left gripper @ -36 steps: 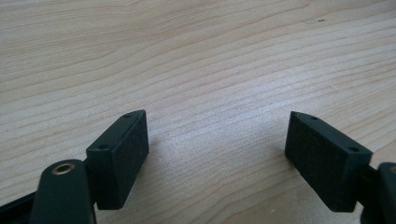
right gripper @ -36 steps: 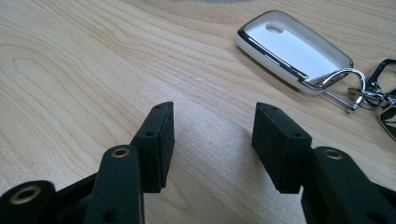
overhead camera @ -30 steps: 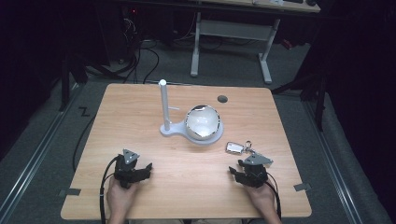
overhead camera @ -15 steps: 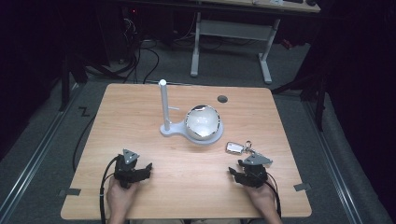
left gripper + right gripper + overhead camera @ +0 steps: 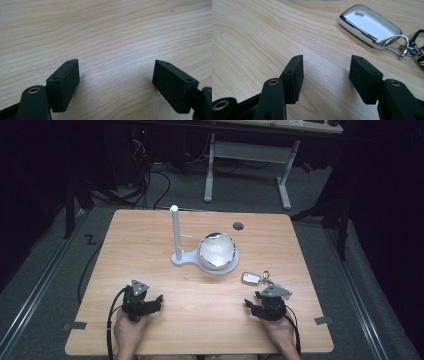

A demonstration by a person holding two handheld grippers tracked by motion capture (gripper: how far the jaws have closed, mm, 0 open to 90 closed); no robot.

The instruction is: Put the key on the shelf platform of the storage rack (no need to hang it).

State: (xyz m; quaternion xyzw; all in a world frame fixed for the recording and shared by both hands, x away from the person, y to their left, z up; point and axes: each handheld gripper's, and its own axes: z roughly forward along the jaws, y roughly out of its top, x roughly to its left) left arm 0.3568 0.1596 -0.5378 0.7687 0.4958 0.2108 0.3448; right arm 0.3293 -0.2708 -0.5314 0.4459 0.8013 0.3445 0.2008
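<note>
My right gripper has just been opening and stands wide and empty. The fob lies flat near the bench's right edge, just ahead. I risk skidding it or snagging its ring. My left gripper gapes idle.

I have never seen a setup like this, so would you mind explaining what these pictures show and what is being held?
A person sits at a wooden table holding a hand-operated two-jaw tool in each hand: the left gripper and the right gripper. One picture looks down from above; the other two come from cameras riding on each gripper, looking along its black jaws. On the table lie a white stand with a shiny bowl, and a key fob on a ring. Both grippers are open, the right's jaws having just widened, and hold nothing.
</note>
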